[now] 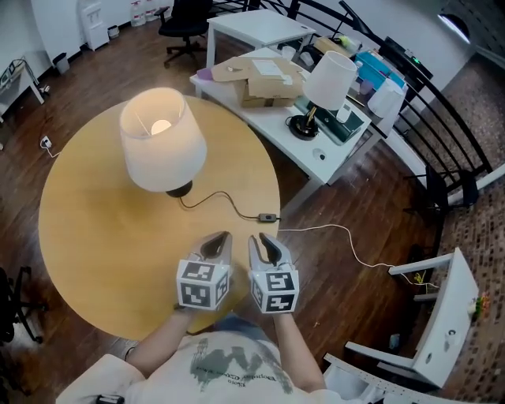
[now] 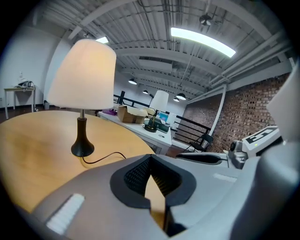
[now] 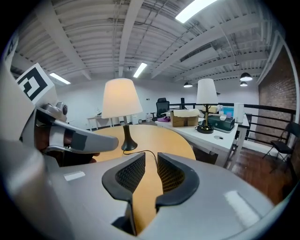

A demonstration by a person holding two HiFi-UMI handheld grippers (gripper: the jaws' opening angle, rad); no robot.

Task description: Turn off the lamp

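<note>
The lit lamp (image 1: 162,138) with a white shade stands on a black base (image 1: 180,189) on the round wooden table (image 1: 95,237). Its black cord runs right to an inline switch (image 1: 268,216) near the table's edge, then drops to the floor. Both grippers hover side by side over the near edge of the table. The left gripper (image 1: 217,241) has its tips together and nothing between them. The right gripper (image 1: 265,243), just short of the switch, is open by a narrow gap and empty. The lamp (image 2: 83,75) is ahead in the left gripper view, and the lamp (image 3: 122,97) and cord (image 3: 140,152) show in the right gripper view.
A white desk (image 1: 331,158) to the table's right carries a second, unlit lamp (image 1: 330,79), cardboard boxes (image 1: 264,79) and other items. A black railing (image 1: 442,134) runs behind it. A white chair (image 1: 442,316) stands at lower right, and a black office chair (image 1: 185,24) at the back.
</note>
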